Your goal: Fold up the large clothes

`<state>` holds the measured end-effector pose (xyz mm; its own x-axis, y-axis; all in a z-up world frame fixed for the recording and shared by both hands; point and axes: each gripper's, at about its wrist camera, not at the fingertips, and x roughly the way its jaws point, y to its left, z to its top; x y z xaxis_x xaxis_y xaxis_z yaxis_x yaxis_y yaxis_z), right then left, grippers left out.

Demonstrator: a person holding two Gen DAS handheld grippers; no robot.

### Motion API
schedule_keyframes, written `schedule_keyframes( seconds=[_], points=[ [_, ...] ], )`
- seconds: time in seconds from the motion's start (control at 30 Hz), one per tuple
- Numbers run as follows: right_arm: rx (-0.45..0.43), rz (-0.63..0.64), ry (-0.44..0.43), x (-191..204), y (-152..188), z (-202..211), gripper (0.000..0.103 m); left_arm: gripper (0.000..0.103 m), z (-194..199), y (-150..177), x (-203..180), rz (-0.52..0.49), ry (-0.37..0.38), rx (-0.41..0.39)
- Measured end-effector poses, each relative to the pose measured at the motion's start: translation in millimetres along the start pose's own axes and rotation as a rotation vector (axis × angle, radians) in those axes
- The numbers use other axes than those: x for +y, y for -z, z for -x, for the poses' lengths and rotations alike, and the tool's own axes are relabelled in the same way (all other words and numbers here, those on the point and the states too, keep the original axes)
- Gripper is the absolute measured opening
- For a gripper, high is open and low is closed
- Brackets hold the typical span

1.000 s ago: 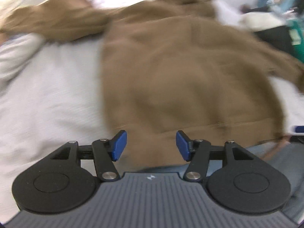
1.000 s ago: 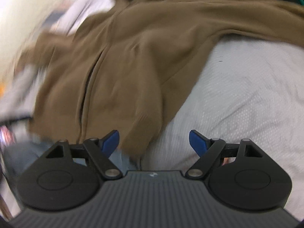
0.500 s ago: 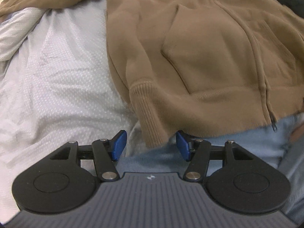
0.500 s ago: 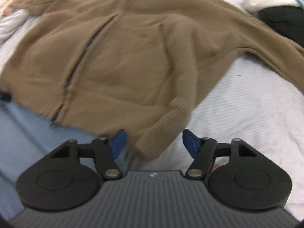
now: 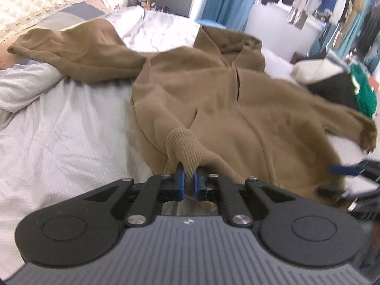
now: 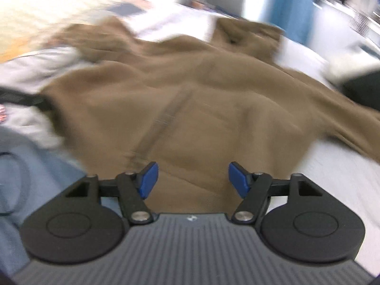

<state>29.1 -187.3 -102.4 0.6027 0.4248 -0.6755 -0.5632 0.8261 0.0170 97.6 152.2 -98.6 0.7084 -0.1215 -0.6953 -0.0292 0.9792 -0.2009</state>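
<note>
hoodie hem is pinched in the left gripper; right gripper hangs apart, empty, so a one-sided lift could drag it askew.

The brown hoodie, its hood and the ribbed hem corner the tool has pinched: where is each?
brown hoodie (image 5: 273, 128): left wrist view, on the front panel.
hood (image 5: 232, 45): left wrist view, on the bunched top.
ribbed hem (image 5: 184, 147): left wrist view, on the raised corner above the pads.
</note>
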Motion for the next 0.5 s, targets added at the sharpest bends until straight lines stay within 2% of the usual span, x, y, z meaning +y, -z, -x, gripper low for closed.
schedule_keyframes(
  seconds=[0.13, 0.23, 0.3, 0.37, 0.43, 0.5],
  points=[
    [-0.009, 0.061, -0.13, 46, -13, -19, 0.067, 0.008, 9, 0, 2, 0.021, 0.008, -0.012],
    [-0.008, 0.141, -0.163, 79, -16, -40, 0.067, 0.008, 9, 3, 1, 0.034, 0.004, -0.015],
    [0.008, 0.236, -0.122, 99, -14, -58, 0.067, 0.007, 9, 6, 3, 0.046, 0.005, -0.02],
    [0.016, 0.303, -0.039, 106, -10, -71, 0.066, 0.007, 7, 7, 6, 0.052, 0.003, -0.021],
    [0.016, 0.271, 0.045, 94, -10, -75, 0.066, 0.007, 6, 8, 10, 0.064, 0.005, -0.016],
    [0.02, 0.18, 0.12, 70, -13, -68, 0.067, 0.007, 5, 9, 11, 0.061, 0.011, -0.018]
  ],
)
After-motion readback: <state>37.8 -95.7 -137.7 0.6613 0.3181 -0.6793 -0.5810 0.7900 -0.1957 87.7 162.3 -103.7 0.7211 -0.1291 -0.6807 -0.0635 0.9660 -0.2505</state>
